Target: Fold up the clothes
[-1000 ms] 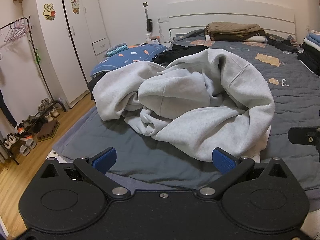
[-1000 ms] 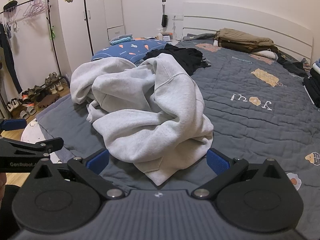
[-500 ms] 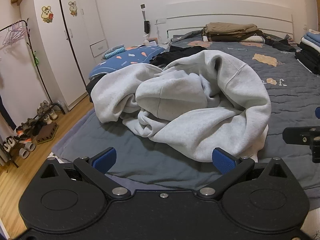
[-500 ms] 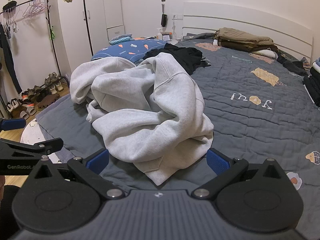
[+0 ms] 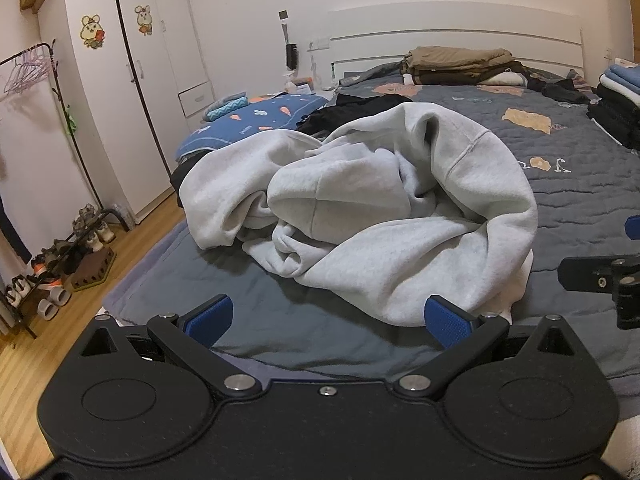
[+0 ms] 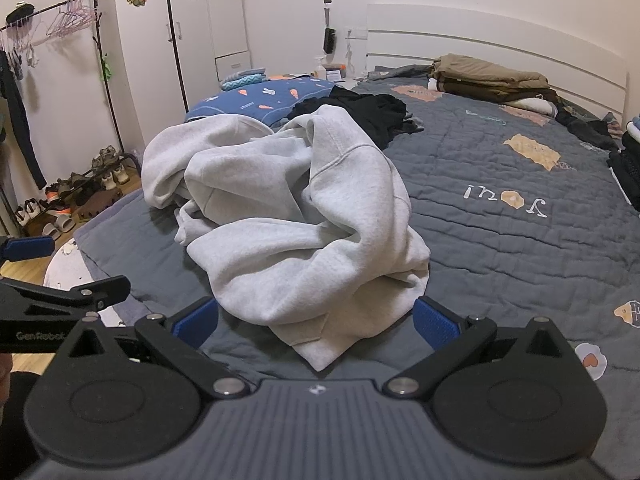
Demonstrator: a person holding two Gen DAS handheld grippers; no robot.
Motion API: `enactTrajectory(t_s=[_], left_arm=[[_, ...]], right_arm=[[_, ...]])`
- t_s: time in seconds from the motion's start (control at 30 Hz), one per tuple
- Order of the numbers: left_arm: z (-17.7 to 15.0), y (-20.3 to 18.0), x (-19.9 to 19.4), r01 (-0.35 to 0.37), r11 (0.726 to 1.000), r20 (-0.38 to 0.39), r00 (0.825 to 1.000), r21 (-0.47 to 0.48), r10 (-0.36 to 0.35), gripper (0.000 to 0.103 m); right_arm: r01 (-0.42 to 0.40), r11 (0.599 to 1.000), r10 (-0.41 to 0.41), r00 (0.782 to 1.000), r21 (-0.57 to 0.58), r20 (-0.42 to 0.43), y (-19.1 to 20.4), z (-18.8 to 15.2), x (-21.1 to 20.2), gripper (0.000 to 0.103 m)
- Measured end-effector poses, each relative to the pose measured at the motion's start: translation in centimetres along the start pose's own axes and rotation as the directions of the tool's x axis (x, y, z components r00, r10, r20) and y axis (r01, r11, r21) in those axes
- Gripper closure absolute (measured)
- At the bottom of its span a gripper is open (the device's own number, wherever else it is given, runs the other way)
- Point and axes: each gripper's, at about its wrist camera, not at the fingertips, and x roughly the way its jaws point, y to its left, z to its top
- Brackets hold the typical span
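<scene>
A crumpled light grey hoodie (image 5: 380, 208) (image 6: 288, 216) lies in a heap near the foot of the grey quilted bed (image 5: 580, 184) (image 6: 520, 220). My left gripper (image 5: 326, 318) is open just short of the heap's near edge, its blue pads wide apart and holding nothing. My right gripper (image 6: 316, 322) is open too, and the hoodie's lowest corner hangs between its pads without being pinched. The right gripper's tip shows at the right edge of the left wrist view, and the left gripper's tip at the left edge of the right wrist view.
Black clothes (image 6: 372, 114) and a blue patterned pillow (image 6: 260, 98) lie behind the hoodie. Folded brown garments (image 5: 456, 64) sit by the headboard, and a dark folded stack (image 5: 620, 112) lies at the right edge. A shoe rack (image 5: 60, 256), a clothes rail and a white wardrobe (image 5: 132, 92) stand left.
Both grippers have stayed open. The left wrist view has shifted slightly, with the hoodie now a little lower and further right in it. The hoodie itself has not moved.
</scene>
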Motion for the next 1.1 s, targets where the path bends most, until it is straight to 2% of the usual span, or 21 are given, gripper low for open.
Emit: enactTrajectory(t_s=[0.37, 0.5, 0.6, 0.73, 0.83, 0.93, 1.1], left_arm=[[0.0, 0.2, 0.7, 0.030, 0.999, 0.009, 1.000, -0.016, -0.029, 0.000], [0.0, 0.7, 2.0, 0.106, 0.993, -0.026, 0.994, -0.056, -0.108, 0.000], [-0.4, 1.2, 3.3, 0.154, 0.982, 0.000, 0.988, -0.109, -0.155, 0.000], [-0.7, 1.1, 5.4, 0.170, 0.973, 0.017, 0.985, -0.155, -0.170, 0.000], [-0.9, 0.7, 6.9, 0.167, 0.970, 0.033, 0.986, -0.175, -0.164, 0.000], [-1.4, 0.6, 7.6, 0.199, 0.963, 0.060, 0.980, -0.180, -0.191, 0.000], [-1.1, 0.2, 8.0, 0.208, 0.962, 0.110, 0.975, -0.179, -0.191, 0.000]], right_arm=[[-0.001, 1.000, 0.001, 1.000, 0.010, 0.010, -0.8, -0.3, 0.9, 0.000], [-0.016, 1.000, 0.015, 0.999, 0.024, 0.036, -1.2, -0.2, 1.6, 0.000], [-0.012, 1.000, 0.011, 0.999, 0.020, 0.038, -1.6, -0.1, 2.2, 0.000], [0.025, 1.000, -0.024, 0.998, -0.012, 0.060, -1.9, 0.5, 3.4, 0.000], [0.041, 0.999, -0.040, 0.995, -0.009, 0.091, -2.5, 1.5, 4.8, 0.000], [0.067, 0.998, -0.065, 0.993, -0.018, 0.101, -2.7, 3.1, 6.6, 0.000], [0.095, 0.989, -0.084, 0.992, -0.112, 0.098, -1.9, 5.5, 10.2, 0.000]])
